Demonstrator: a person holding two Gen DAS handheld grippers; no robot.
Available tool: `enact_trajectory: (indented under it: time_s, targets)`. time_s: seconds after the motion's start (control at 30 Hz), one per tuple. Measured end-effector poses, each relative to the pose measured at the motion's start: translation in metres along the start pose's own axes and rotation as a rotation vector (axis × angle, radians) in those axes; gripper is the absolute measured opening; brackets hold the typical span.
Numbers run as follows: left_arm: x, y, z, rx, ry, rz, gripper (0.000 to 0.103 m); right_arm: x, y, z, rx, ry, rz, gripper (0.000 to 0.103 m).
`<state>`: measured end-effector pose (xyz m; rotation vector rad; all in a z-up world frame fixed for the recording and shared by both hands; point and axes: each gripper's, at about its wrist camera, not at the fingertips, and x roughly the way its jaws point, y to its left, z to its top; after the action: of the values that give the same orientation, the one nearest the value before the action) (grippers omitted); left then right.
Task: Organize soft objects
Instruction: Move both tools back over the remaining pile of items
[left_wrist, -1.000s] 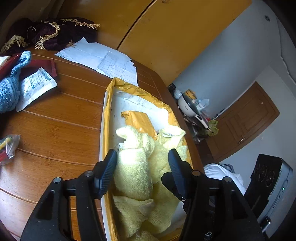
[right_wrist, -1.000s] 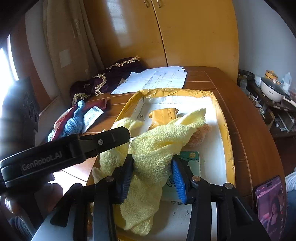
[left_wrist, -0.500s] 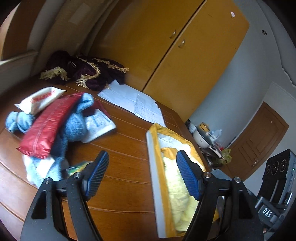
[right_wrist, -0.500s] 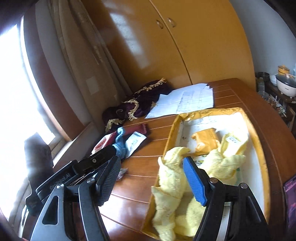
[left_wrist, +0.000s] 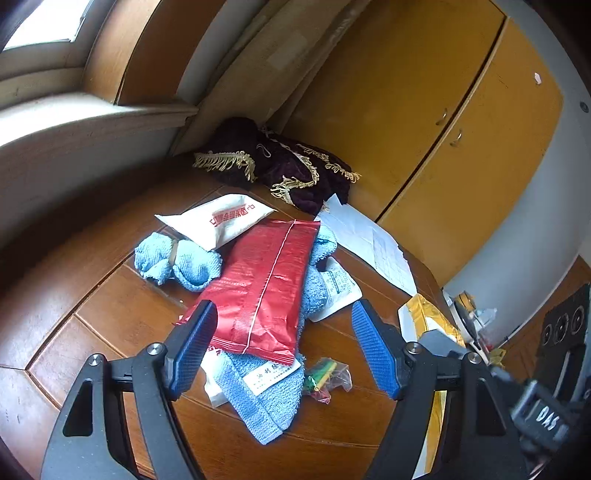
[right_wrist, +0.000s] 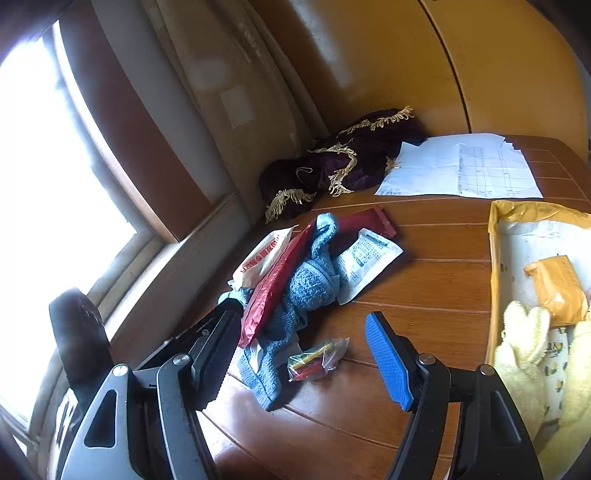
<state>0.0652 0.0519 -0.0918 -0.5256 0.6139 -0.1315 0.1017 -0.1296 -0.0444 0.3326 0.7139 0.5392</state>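
Jaws of the left gripper stand wide apart just before the red packet and blue towel, whose length runs away from them; the right gripper, also apart, is farther.

Daylit room, strong fisheye warp, window side blown out.

Light comes from window, pure white glare in right-wrist view; sheen on wooden table near bottom. Cupboard doors evenly lit, soft shadows under cloth pile. Edges curve hard w/ dark vignette corners; frame edges slightly soft.
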Motion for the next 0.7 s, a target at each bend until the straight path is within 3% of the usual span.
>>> enact_trajectory:
  time_s: [0.1,0.7]
  targets:
    - [0.002,-0.002,-0.002,0.005,0.019,-0.010,0.075,0.017,-0.005,-0.009,-0.004,0.047,-0.040,0.073]
    - [0.003,-0.006,-0.006,0.025,0.030,-0.005,0.075,0.017,-0.017,-0.011,0.044,0.046,-0.022,0.072]
